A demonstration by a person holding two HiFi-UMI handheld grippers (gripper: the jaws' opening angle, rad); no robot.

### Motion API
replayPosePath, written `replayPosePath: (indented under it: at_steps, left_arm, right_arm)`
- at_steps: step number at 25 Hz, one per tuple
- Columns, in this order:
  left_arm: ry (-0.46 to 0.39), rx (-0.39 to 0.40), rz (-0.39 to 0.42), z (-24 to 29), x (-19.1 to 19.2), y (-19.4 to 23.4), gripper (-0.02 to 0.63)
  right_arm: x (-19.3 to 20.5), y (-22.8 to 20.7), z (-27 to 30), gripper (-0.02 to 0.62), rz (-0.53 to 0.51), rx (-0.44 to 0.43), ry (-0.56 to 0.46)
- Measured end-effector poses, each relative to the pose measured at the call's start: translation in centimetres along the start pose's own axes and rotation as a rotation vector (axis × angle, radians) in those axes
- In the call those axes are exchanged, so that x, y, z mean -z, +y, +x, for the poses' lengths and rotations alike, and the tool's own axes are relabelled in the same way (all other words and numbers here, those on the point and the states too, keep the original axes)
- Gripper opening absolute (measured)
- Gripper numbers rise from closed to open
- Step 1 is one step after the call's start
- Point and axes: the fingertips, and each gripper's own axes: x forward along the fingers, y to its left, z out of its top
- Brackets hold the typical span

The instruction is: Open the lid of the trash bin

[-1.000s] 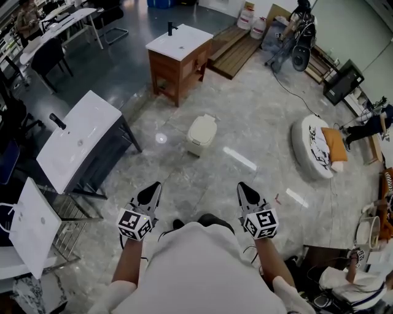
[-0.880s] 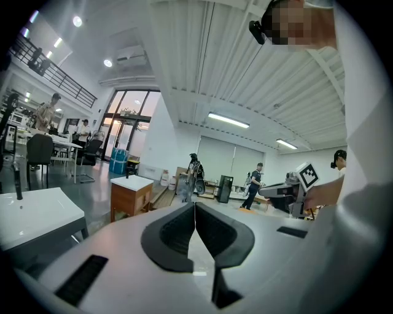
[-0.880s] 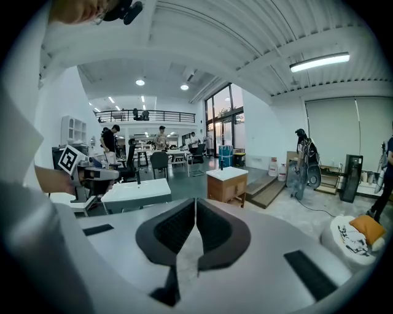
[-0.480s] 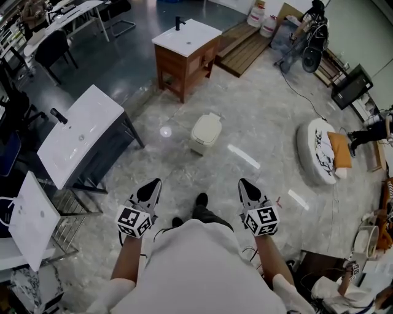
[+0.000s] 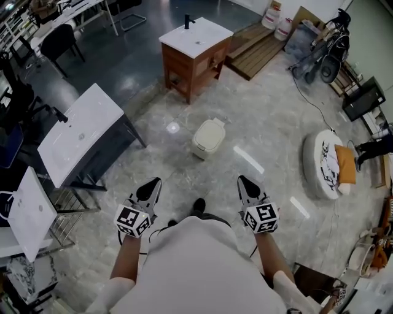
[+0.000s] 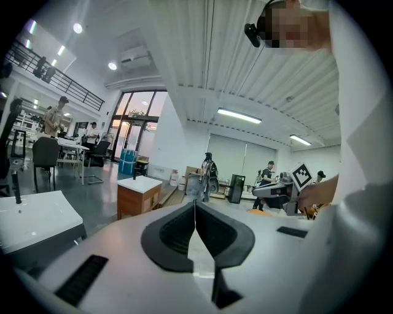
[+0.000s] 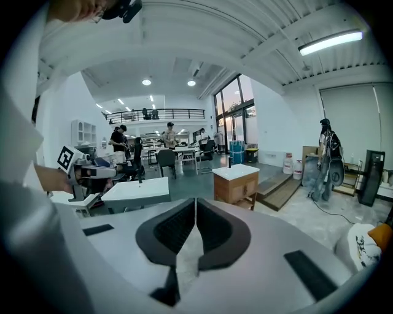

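Floor layout, seen from the person.
Bin (image 5: 207,137) on the floor at 12 o'clock, well ahead of left gripper (image 5: 151,186) and right gripper (image 5: 245,184); cabinet (image 5: 195,49) behind it; table (image 5: 83,132) at 10 o'clock; cushion (image 5: 328,164) at 2 o'clock.

1. Large open hall, a workshop or test lab by the look: ribbed ceiling (image 6: 202,67) with strip lights (image 7: 331,40), a railed mezzanine (image 7: 153,114), a tall glazed entrance (image 6: 136,119).
2. Polished stone floor (image 5: 264,116) throughout.
3. Bathroom fixtures stand out on the open floor like samples: a wooden washbasin cabinet (image 5: 195,54), a white basin top (image 5: 80,138) on a dark frame, and a low wooden platform (image 5: 252,49).
4. Office side: desks (image 5: 73,15), swivel chairs (image 5: 58,42), a monitor (image 5: 362,98), and several people (image 7: 121,141) standing about.
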Motion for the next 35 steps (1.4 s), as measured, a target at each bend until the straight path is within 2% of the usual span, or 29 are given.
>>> replayPosePath:
  at_steps: [7, 13, 24, 35]
  left_arm:
    - [0.016, -0.045, -0.002, 3.6, -0.6, 0.0, 0.018]
    - [0.024, -0.073, -0.008, 6.4, -0.3, -0.6, 0.018]
    - [0.056, -0.06, -0.003, 10.5, -0.5, -1.9, 0.018]
    - [0.075, -0.038, -0.005, 13.5, -0.7, 0.7, 0.018]
  right_arm:
    - [-1.2, -3.7, 2.7, 0.031, -0.022, -0.049, 0.015]
    - [-0.6, -6.6, 4.4, 0.031, -0.015, -0.072, 0.031]
    - [0.2, -9.3, 5.9, 0.032, -0.021, -0.086, 0.071]
    - [0.3, -10.7, 8.0, 0.031, -0.014, -0.055, 0.096]
